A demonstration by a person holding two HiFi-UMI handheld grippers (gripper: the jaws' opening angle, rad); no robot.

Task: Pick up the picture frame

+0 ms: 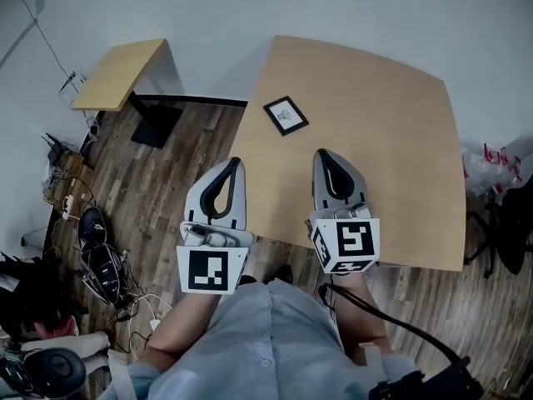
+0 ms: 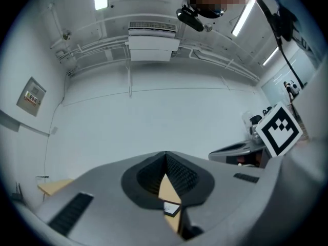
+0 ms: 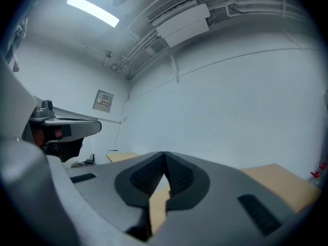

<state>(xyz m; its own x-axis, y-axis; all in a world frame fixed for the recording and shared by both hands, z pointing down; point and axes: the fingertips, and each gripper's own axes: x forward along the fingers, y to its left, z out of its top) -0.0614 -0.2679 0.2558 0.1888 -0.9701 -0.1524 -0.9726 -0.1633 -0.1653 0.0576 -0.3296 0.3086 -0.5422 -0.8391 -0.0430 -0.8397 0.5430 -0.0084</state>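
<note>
A small black picture frame (image 1: 286, 116) with a white print lies flat on the light wooden table (image 1: 391, 140), near its left edge. Both grippers hover over the table's near edge, pointing toward the frame and well short of it. My left gripper (image 1: 236, 165) is shut and holds nothing; it sits at the table's left edge. My right gripper (image 1: 323, 155) is also shut and empty, just right of and nearer than the frame. In the left gripper view a corner of the frame (image 2: 171, 208) shows through the gap below the closed jaw tips.
A smaller wooden side table (image 1: 125, 73) on a black base stands at the back left. Cables, shoes and bags (image 1: 96, 257) litter the wood floor on the left. A plastic bag (image 1: 498, 161) and dark gear lie past the table's right edge.
</note>
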